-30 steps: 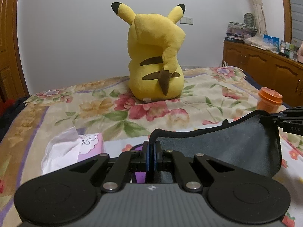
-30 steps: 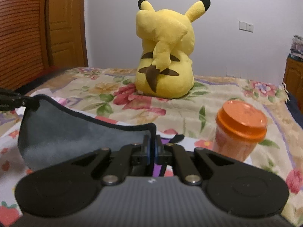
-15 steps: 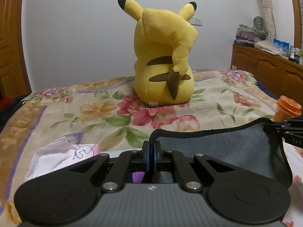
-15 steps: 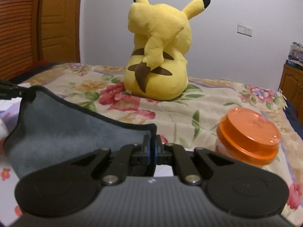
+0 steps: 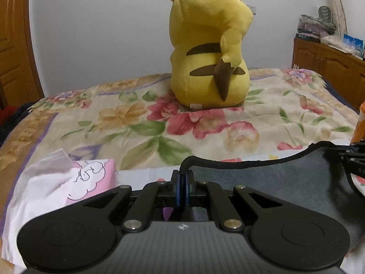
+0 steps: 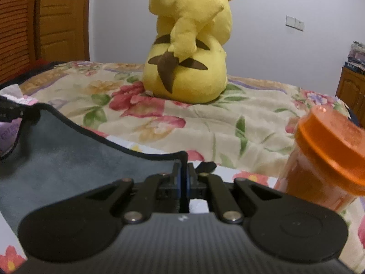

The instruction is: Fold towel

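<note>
A soft grey microfibre towel with black stitched edging point(image 5: 262, 189) hangs slack over a floral bedspread point(image 5: 136, 123), stretched between two hand-held tongs: the left gripper point(image 5: 182, 182) and the right gripper point(image 6: 183, 178) are each pinched fully closed on a corner of its upper hem. The cloth looks light and limp, sagging in the middle, so it is best taken by the bound corners, kept level and taut. A yellow plush toy point(image 5: 207, 52) sits well beyond, an orange lidded jar point(image 6: 326, 157) and a pink tissue pack point(image 5: 75, 182) near the sides
</note>
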`<state>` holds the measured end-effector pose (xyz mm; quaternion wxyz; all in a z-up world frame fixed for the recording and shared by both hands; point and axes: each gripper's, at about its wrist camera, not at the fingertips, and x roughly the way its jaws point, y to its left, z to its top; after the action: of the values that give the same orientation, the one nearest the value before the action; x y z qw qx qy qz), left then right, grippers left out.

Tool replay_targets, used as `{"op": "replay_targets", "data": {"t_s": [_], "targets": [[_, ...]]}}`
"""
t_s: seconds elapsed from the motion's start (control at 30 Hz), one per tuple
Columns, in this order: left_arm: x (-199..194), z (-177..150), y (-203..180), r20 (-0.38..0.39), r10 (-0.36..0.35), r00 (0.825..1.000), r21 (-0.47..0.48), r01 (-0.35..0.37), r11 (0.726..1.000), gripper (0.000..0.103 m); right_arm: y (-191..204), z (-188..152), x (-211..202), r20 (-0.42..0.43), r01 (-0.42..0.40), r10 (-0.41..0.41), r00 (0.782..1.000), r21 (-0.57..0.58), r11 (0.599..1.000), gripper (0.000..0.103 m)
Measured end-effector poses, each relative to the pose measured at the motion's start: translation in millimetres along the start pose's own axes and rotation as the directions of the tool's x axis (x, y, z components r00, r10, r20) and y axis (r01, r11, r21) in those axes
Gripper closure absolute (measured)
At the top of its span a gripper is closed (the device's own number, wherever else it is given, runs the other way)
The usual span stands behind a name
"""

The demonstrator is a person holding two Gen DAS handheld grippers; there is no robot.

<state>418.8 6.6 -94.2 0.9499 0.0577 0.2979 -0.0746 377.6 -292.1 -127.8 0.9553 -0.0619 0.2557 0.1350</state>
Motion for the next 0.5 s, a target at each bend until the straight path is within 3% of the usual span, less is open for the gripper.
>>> {"op": "replay_targets", "data": {"t_s": [0.2, 0.27, 0.3, 0.43, 0.5], "targets": [[5.4, -3.7, 0.4, -0.022, 0.005, 1.000, -0.010, -0.006, 1.000, 0.100, -2.3, -2.8, 3.8, -0.020, -0.007, 0.007, 1.000, 0.020, 1.000, 0.097], [4.7, -4.4, 1.4, -0.024, -0.002, 1.000, -0.024, 0.002, 1.000, 0.095, -2.5, -3.3, 3.9, -0.024, -0.007, 0.007, 1.000, 0.019, 1.000, 0.095], [4.0, -4.8, 1.3, -0.024, -0.004, 1.000, -0.025, 0.003, 1.000, 0.092, -2.4, -3.3, 4.5, -0.027, -0.001, 0.002, 1.000, 0.017, 1.000, 0.089], [1.2, -7.1, -0.5, -0.027, -0.008, 1.000, -0.023, 0.007, 1.000, 0.060, -5.3, -4.0, 3.0, -0.025, 0.005, -0.004, 1.000, 0.036, 0.999, 0.050], [-2.6, -8.8, -1.6, -0.025, -0.011, 1.000, -0.026, 0.011, 1.000, 0.049, -5.6, -4.1, 1.3, -0.023, 0.010, -0.009, 1.000, 0.043, 0.999, 0.049]]}}
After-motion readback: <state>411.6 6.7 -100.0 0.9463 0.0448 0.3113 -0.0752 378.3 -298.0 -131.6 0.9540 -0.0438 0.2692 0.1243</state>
